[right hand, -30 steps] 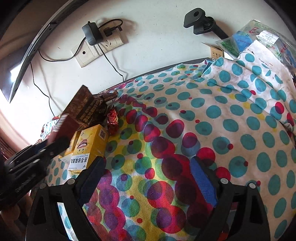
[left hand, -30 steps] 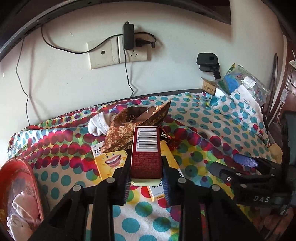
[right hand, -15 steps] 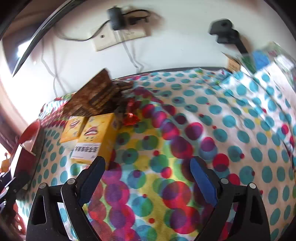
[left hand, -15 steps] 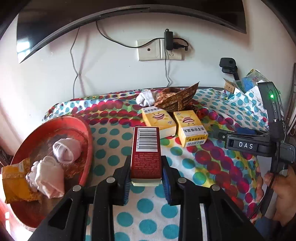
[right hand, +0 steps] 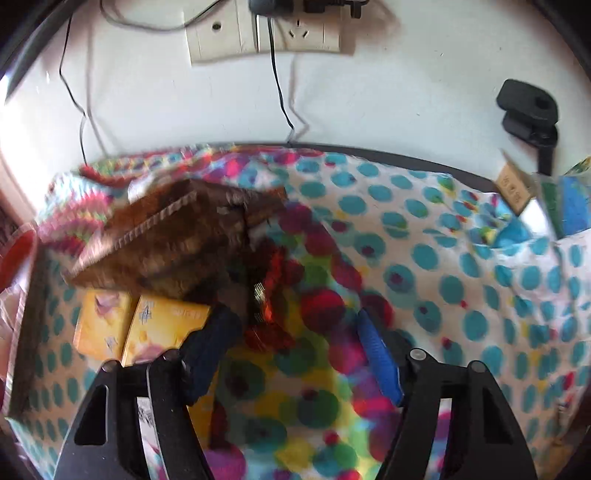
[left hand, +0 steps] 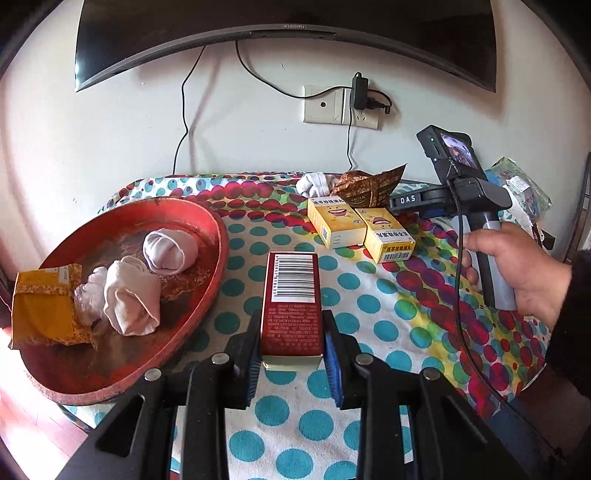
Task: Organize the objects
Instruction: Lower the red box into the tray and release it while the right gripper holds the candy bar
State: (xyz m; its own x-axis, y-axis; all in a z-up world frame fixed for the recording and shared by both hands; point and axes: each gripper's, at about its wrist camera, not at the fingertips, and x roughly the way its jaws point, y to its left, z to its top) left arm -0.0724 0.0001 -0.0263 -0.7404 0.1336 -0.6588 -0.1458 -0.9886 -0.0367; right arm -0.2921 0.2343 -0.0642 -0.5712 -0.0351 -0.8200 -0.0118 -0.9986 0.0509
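1. The room has a white wall with a socket plate (left hand: 340,109) and a dark screen (left hand: 284,33) above; the working surface is a table under a polka-dot cloth (left hand: 384,314).
2. At the left stands a red tray (left hand: 207,229), and inside it lie rolled white socks (left hand: 168,251) and a yellow packet (left hand: 42,310).
3. In the middle, the left gripper (left hand: 291,350) is clenched on the red box (left hand: 291,299), and its two blue pads press the long sides near the lower end. The box is just beside the tray rim, on its right, and seems to be above the cloth.
4. The long axis of the box runs away from the camera toward the wall, with the barcode face turned up.
5. I judge the box to be light, stiff cardboard. It can dent under a hard squeeze, so holding the narrow sides, as now, seems right.
6. More to the right lie two yellow boxes (left hand: 360,230) side by side, with a brown wrapper (left hand: 369,188) behind them.
7. At the far right, the right gripper (right hand: 295,343) has its jaws wide apart and holds nothing. It is low over the cloth near the brown wrapper and a red foil piece (right hand: 271,295); this view is blurred.
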